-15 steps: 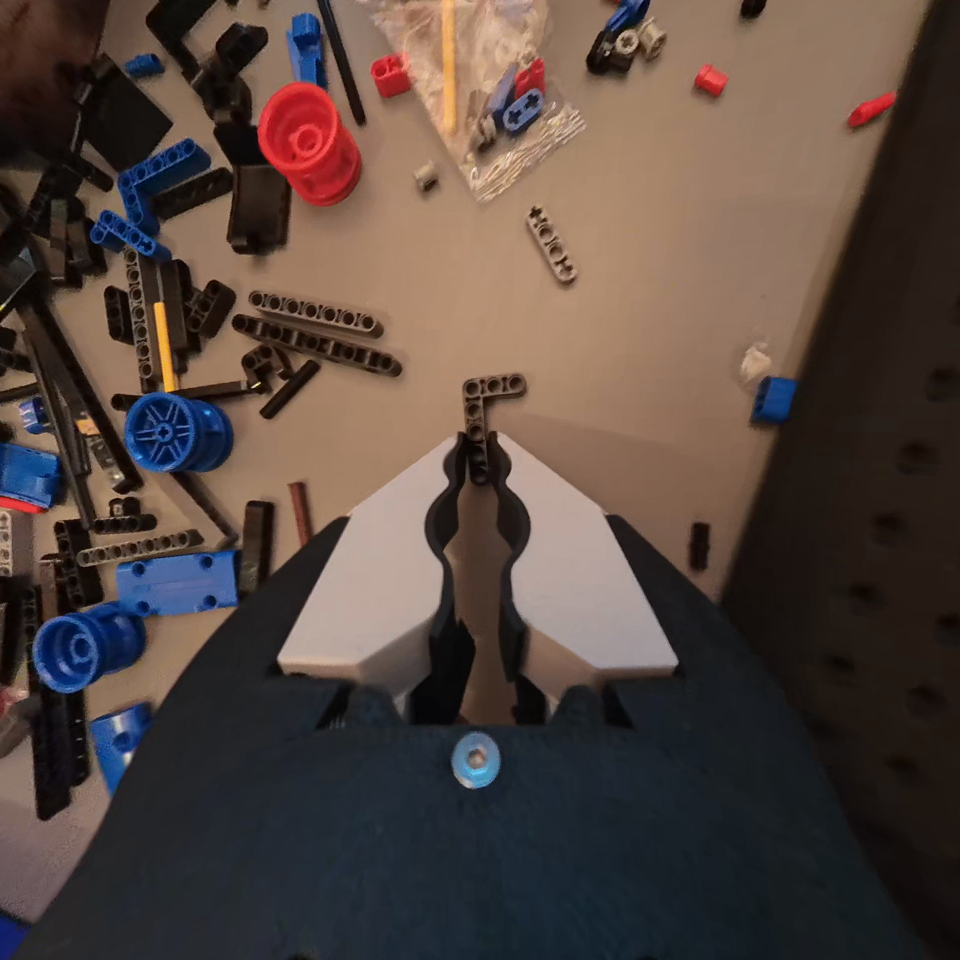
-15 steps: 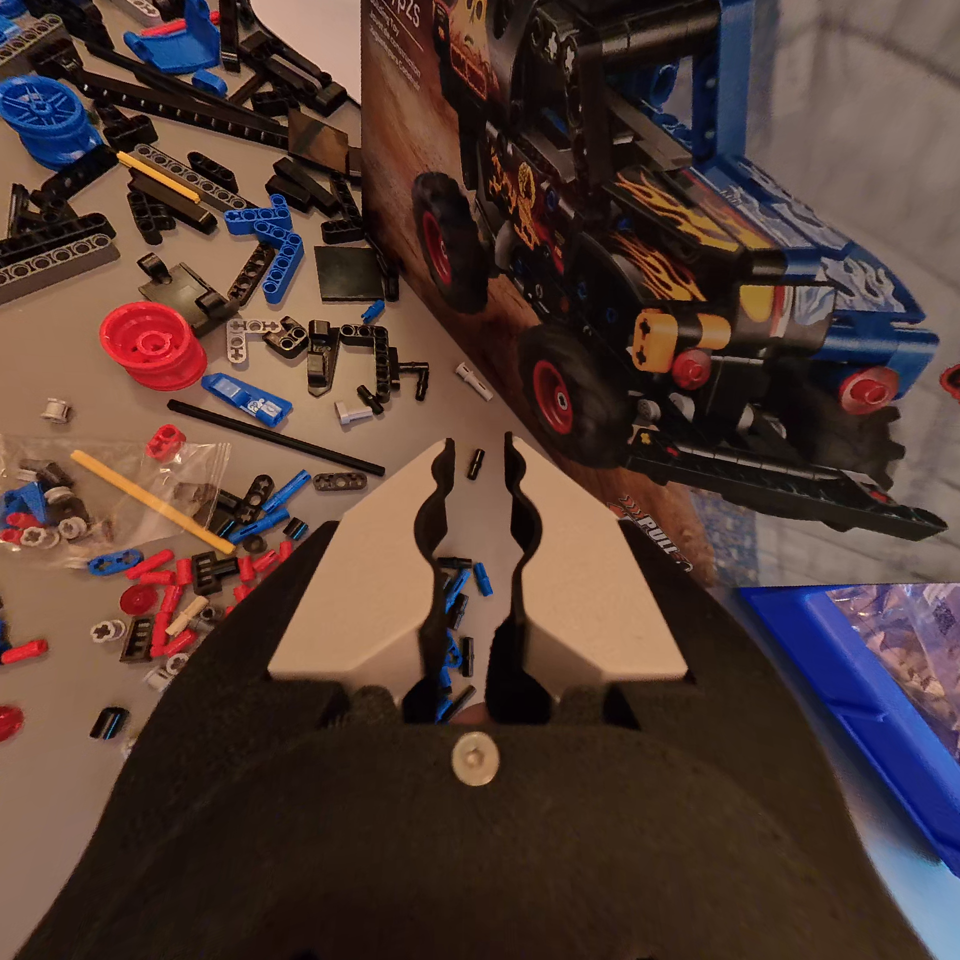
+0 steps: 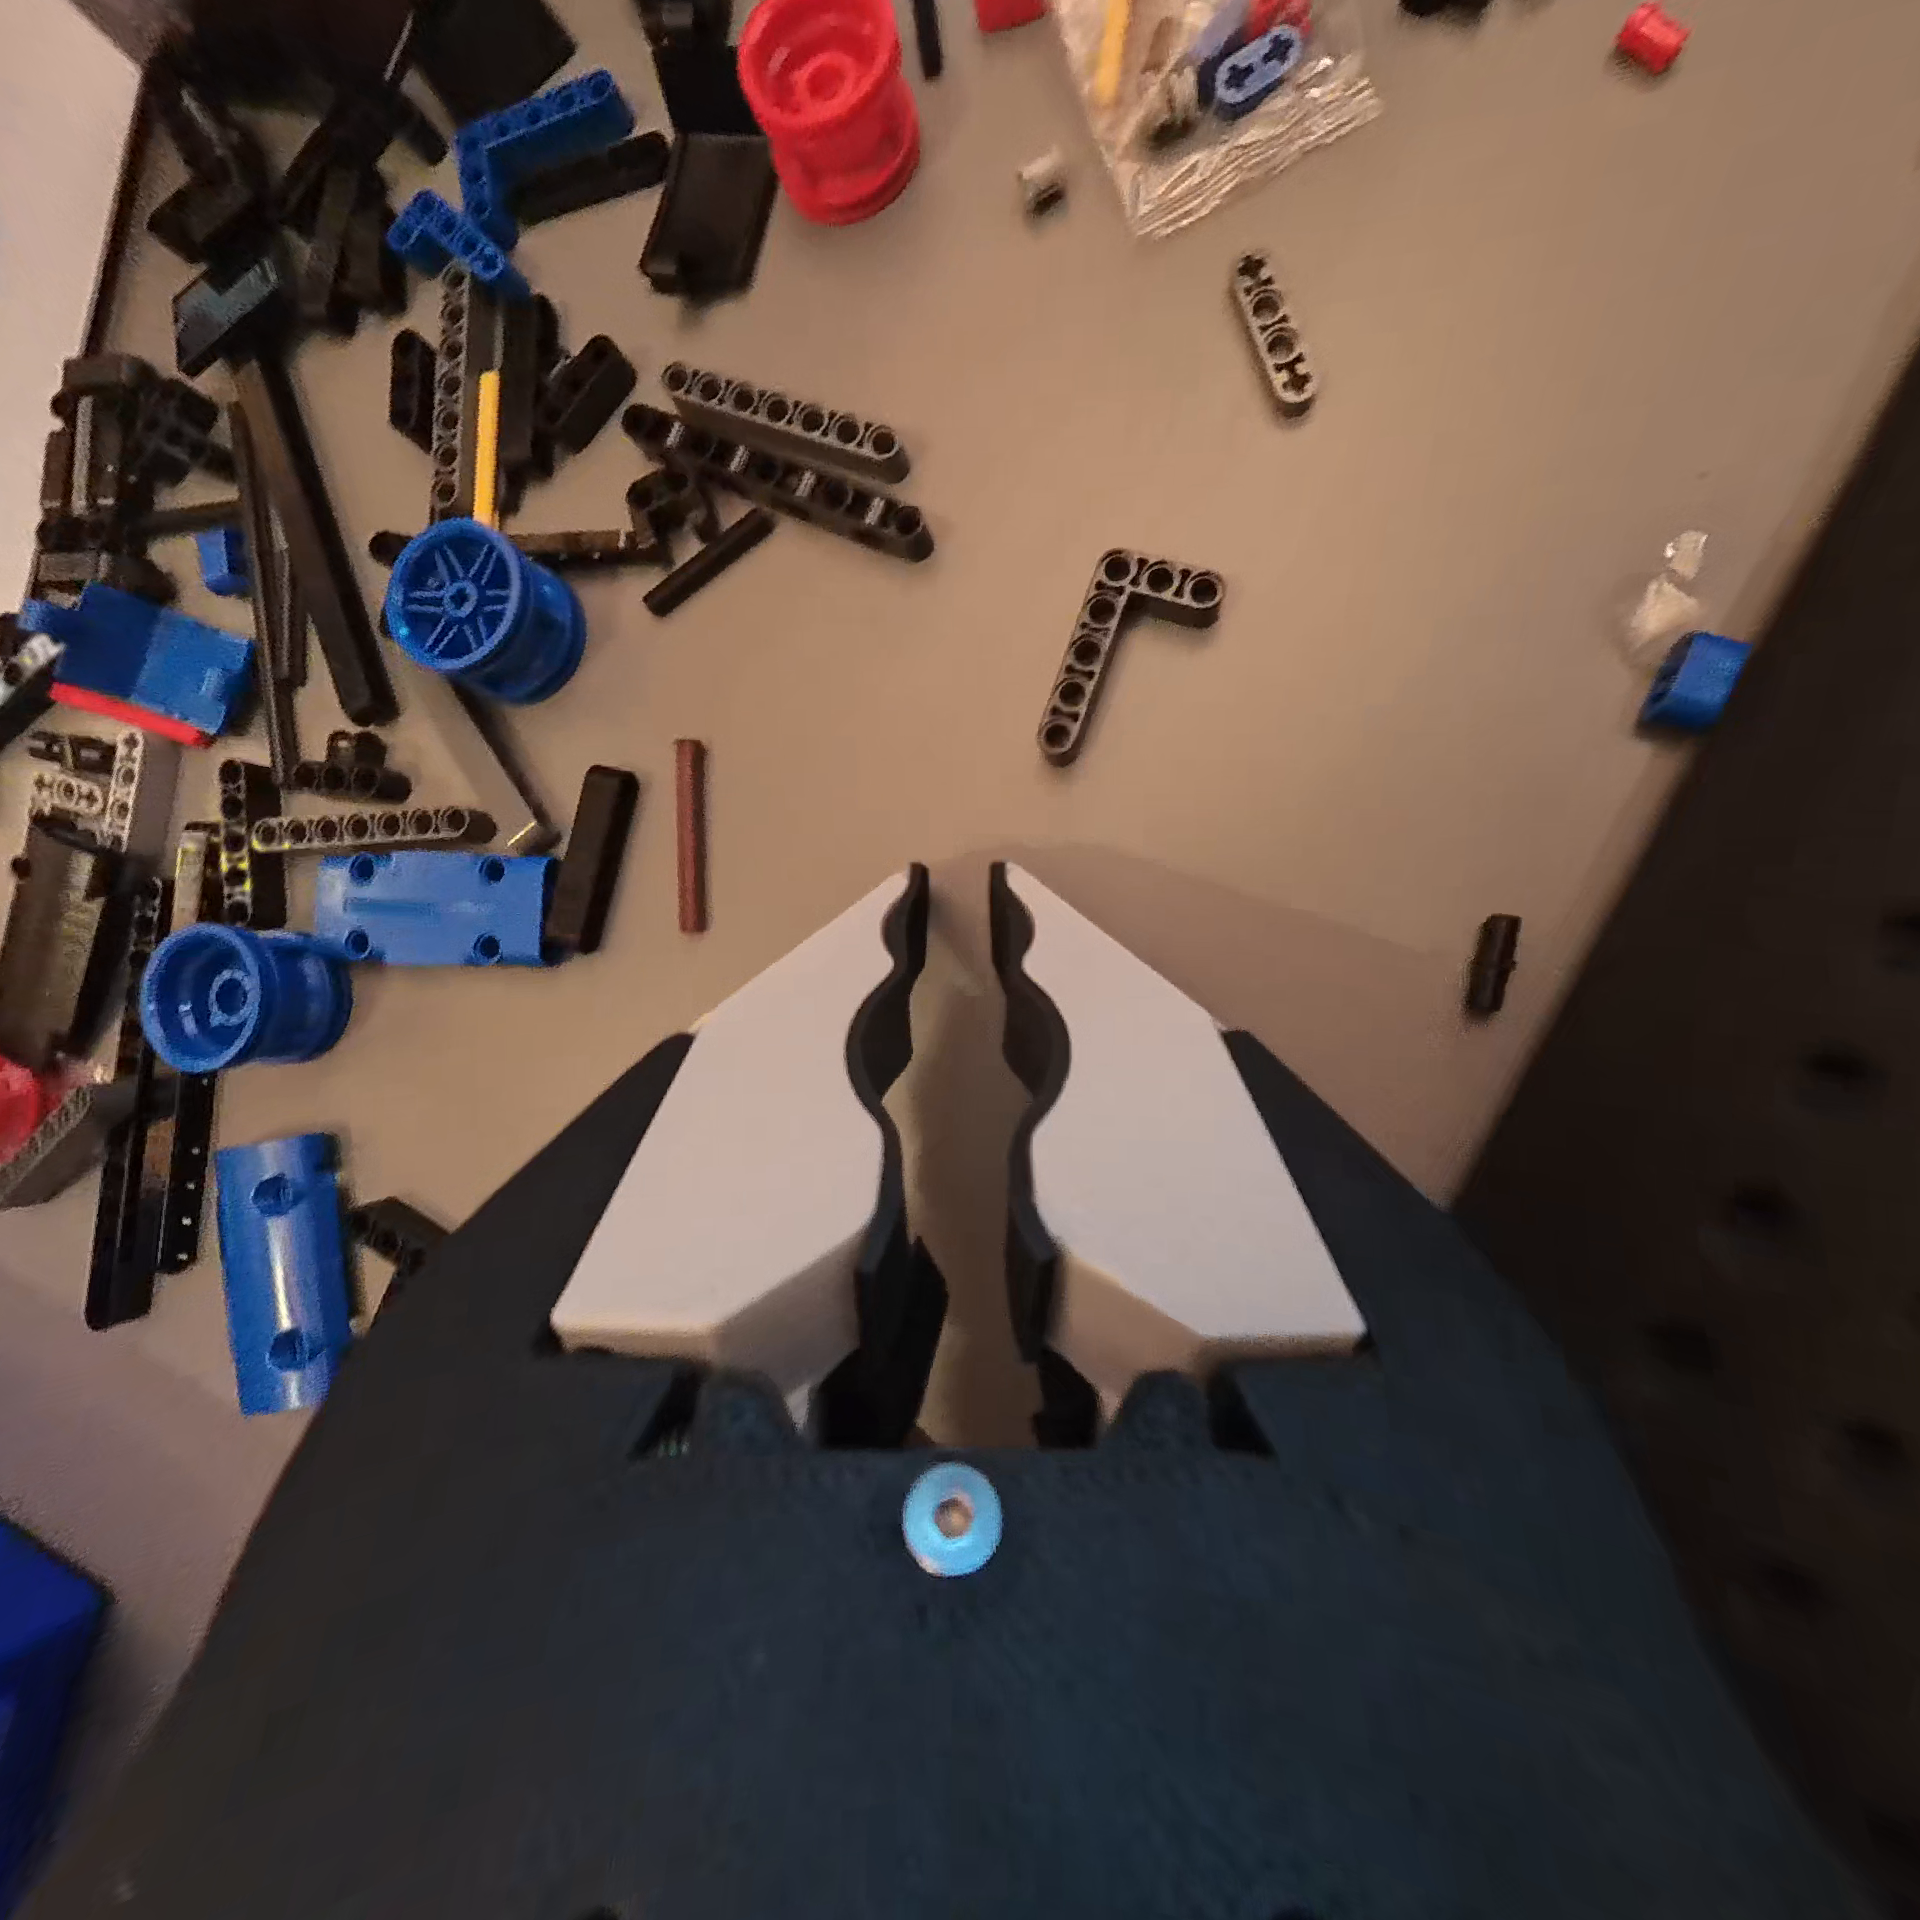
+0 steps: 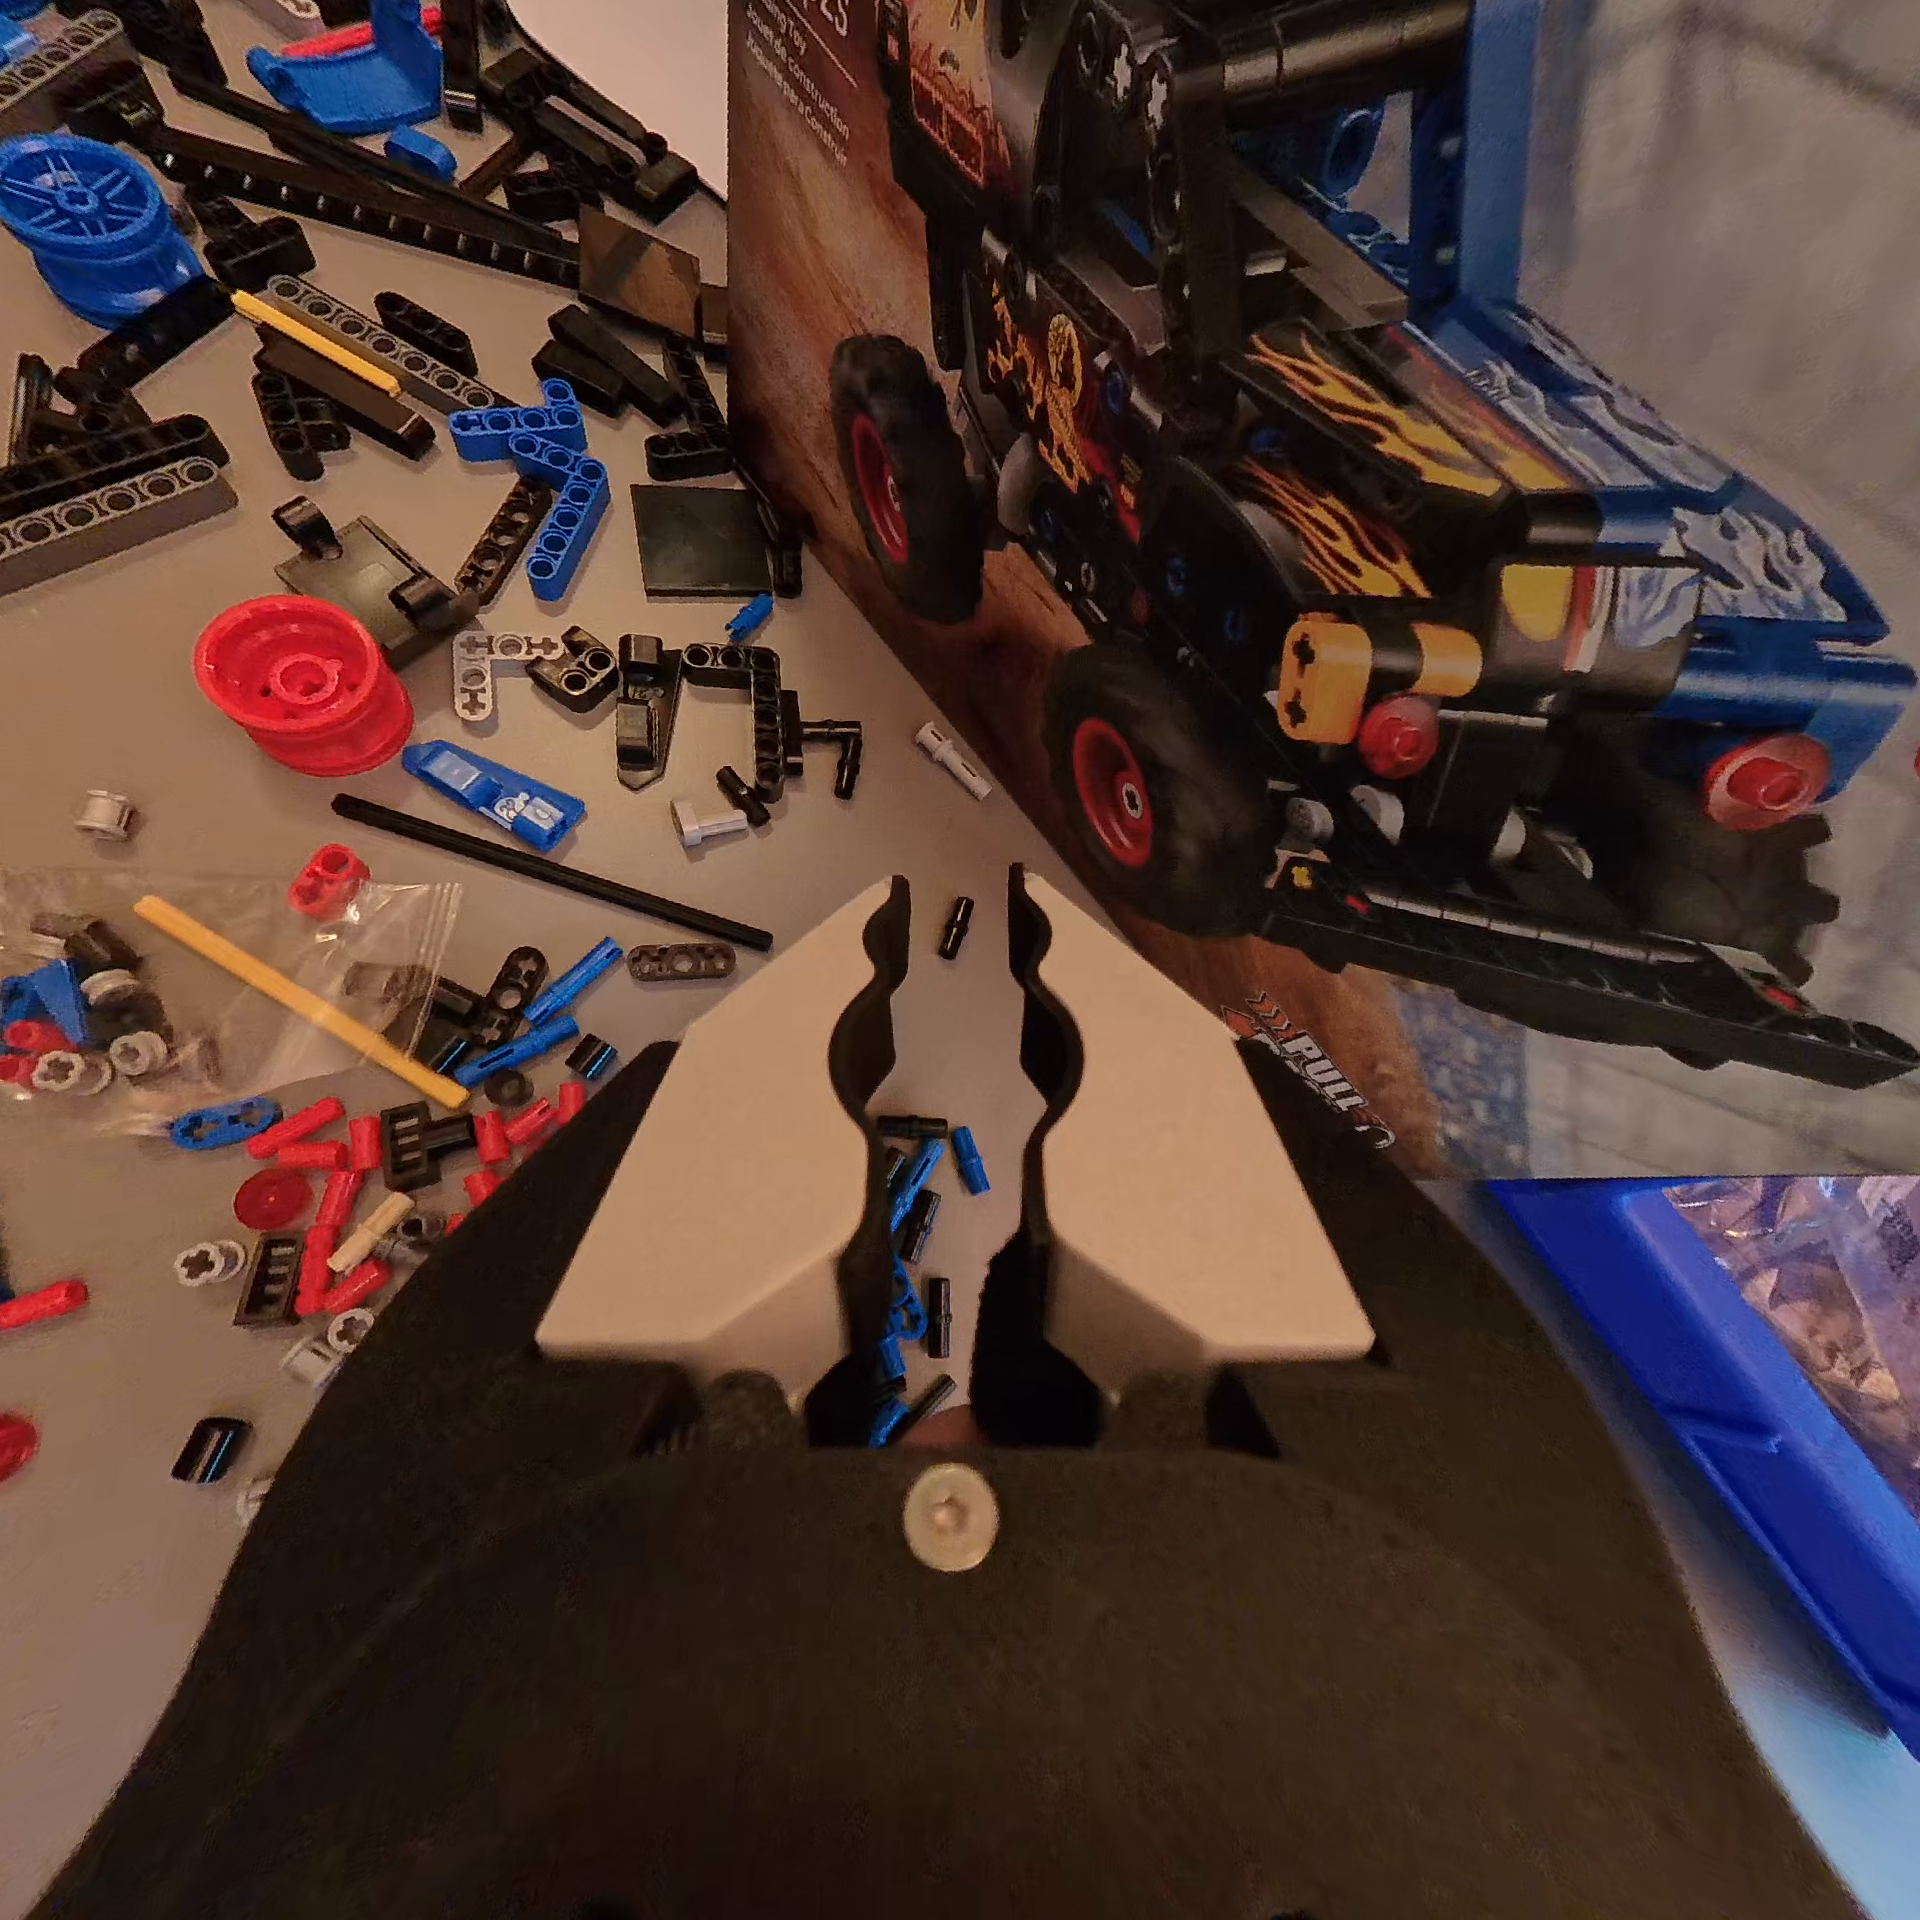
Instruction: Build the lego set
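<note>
The left gripper (image 3: 951,883) is held above the grey table (image 3: 1351,436) with its fingers parted by a narrow gap and nothing between them. A dark L-shaped beam (image 3: 1117,649) lies flat on the table beyond the fingertips, well apart from them, its short arm pointing right at the far end. Open table surrounds the beam; the bare strip is bounded on the right by a dark perforated panel (image 3: 1766,1143) and on the left by a dense scatter of black and blue parts, including a blue wheel hub (image 3: 480,608). The right gripper (image 4: 956,899) is likewise held with a narrow opening and is empty; a small black pin (image 4: 956,927) lies on the table, seen between its fingertips. Its right side is closed off by the upright set box (image 4: 1299,520), and a blue bin (image 4: 1714,1403) stands nearer on the right.
</note>
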Motion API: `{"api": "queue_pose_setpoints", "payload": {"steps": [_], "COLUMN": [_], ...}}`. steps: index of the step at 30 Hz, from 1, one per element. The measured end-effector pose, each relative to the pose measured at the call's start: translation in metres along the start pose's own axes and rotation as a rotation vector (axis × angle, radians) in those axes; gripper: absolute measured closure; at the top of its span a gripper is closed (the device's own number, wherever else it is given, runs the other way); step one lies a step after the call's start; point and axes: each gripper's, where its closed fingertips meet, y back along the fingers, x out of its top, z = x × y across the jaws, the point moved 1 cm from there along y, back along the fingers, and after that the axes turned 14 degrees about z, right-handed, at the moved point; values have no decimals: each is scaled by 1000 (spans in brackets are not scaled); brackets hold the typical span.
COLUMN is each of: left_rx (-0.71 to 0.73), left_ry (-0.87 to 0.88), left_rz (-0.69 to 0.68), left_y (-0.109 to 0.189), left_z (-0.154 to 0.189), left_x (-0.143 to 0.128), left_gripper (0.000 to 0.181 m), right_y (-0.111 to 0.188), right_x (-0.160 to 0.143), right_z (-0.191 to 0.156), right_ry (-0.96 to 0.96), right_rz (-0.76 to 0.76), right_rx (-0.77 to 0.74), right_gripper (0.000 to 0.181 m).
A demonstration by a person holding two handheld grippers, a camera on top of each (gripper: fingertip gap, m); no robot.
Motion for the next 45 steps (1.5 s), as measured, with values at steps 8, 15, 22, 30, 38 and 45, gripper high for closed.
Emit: {"api": "queue_pose_setpoints", "payload": {"steps": [8,15,22,30,38,45], "left_rx": [-6,17,108,321,269,292], "left_ry": [-48,-34,20,24,24,17], "left_rz": [55,79,1,-58,-21,-51], "left_y": [-21,-23,5,28,18,23], "left_z": [13,16,-18,-63,-52,-56], "left_x": [21,22,-10,-32,-27,-35], "left_gripper": [162,174,174,138,164,174], "right_y": [-3,-1,-1,-2,-2,-3], "right_x": [-4,-5,-6,-7,-10,-11], "right_z": [-2,0,-2,-2,-1,-1], "right_ry": [18,20,33,36,36,39], "right_rz": [-20,-21,-32,-38,-43,-47], "right_rx": [0,-5,1,2,-1,1], "right_gripper": [163,163,163,163,163,163]}}
